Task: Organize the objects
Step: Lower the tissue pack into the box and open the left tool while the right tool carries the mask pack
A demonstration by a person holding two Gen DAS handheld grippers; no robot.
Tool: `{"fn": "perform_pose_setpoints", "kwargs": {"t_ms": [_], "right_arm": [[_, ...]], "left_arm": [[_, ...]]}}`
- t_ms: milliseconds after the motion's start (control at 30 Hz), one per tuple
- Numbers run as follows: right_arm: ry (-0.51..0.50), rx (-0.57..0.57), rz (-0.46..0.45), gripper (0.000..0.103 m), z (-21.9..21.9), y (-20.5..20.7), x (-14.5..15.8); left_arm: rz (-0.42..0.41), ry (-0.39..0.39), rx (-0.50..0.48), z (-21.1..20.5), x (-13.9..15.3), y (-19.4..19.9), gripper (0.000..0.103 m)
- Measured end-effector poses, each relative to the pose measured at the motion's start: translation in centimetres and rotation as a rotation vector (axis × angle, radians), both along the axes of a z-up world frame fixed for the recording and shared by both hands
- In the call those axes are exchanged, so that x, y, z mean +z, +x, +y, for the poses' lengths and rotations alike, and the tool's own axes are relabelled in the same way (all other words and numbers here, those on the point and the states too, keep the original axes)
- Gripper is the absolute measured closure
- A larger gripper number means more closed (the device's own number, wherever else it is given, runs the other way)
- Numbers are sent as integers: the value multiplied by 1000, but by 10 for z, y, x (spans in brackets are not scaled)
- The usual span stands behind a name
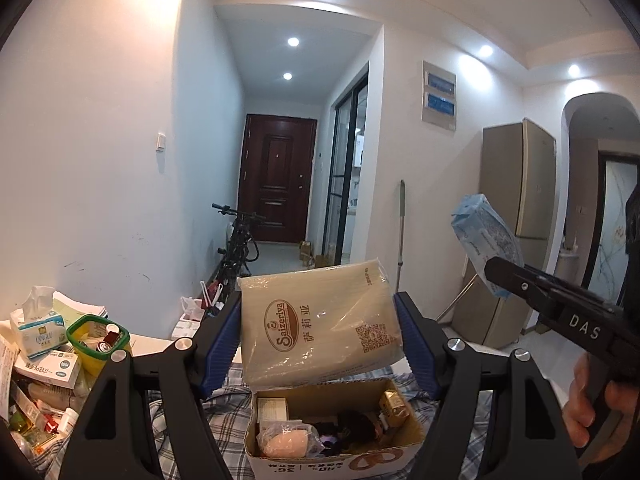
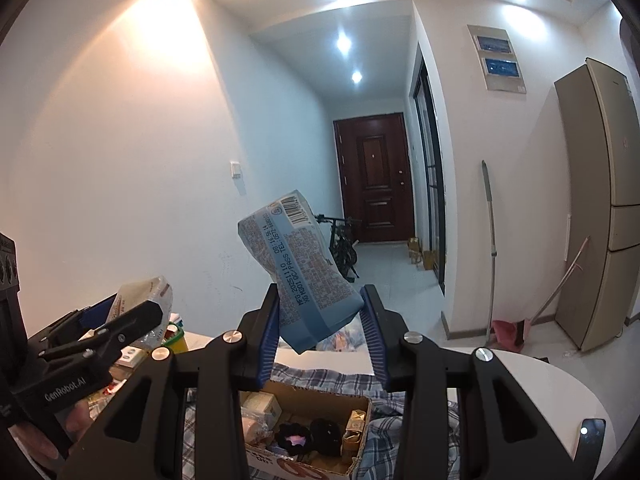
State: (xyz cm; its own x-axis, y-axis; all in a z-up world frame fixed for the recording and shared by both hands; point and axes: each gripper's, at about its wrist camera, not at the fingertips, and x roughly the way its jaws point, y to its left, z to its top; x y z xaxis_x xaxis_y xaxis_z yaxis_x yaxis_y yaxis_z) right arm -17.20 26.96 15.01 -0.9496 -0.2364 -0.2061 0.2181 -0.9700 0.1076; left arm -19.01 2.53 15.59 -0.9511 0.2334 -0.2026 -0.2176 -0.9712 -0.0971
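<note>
Two packs are held clamped above the box (image 1: pixel 336 446): a cream napkin pack (image 1: pixel 320 328) by the left gripper (image 1: pixel 318 344), a blue printed pack (image 2: pixel 304 276) by the right gripper (image 2: pixel 322 330).

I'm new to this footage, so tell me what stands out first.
Two packs are held in the air over an open cardboard box of odds and ends: the left gripper is shut on a cream Saizeriya pack, and the right gripper on a blue pack. Left of the box lies a clutter of tissues and small boxes; a dark door closes the hallway behind.
</note>
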Motion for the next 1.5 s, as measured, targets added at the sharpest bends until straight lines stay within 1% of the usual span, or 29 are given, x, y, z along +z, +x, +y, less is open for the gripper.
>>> {"fn": "perform_pose_setpoints", "kwargs": {"t_ms": [100, 167, 333, 500, 700, 800, 900, 1133, 1200, 1233, 1267, 1300, 1367, 1500], "right_arm": [[4, -1, -61, 65, -3, -14, -15], [15, -10, -85, 65, -4, -22, -22], [20, -18, -129, 65, -1, -35, -35], [30, -23, -168, 65, 0, -48, -46], [46, -25, -195, 65, -1, -54, -55], [51, -26, -209, 65, -2, -58, -57], [57, -25, -218, 65, -4, -60, -59], [48, -10, -236, 65, -5, -63, -61], [49, -12, -236, 65, -4, -63, -62], [47, -13, -236, 65, -4, -63, -61], [46, -14, -236, 65, -4, -63, -61], [44, -15, -235, 65, -3, -63, -61], [42, -17, -233, 65, -2, -63, -61], [39, -21, -228, 65, -3, -62, -60]], "left_arm": [[-38, -16, -10, 6, -16, -18, 28], [-59, -33, -18, 11, -25, -27, 28], [-135, -83, -33, 29, -55, -51, 28], [-212, -140, -20, 45, -86, -72, 28], [-262, -167, -31, 53, -108, -81, 28], [-286, -165, -39, 55, -115, -83, 28], [-297, -182, -30, 57, -121, -85, 28], [-307, -213, -38, 63, -130, -90, 28], [-300, -217, -24, 63, -130, -89, 24], [-292, -219, -10, 63, -129, -89, 24], [-280, -221, 5, 62, -129, -88, 23], [-265, -222, 10, 62, -128, -86, 20], [-237, -219, 14, 61, -125, -82, 15], [-155, -214, 48, 58, -116, -71, 15]]}}
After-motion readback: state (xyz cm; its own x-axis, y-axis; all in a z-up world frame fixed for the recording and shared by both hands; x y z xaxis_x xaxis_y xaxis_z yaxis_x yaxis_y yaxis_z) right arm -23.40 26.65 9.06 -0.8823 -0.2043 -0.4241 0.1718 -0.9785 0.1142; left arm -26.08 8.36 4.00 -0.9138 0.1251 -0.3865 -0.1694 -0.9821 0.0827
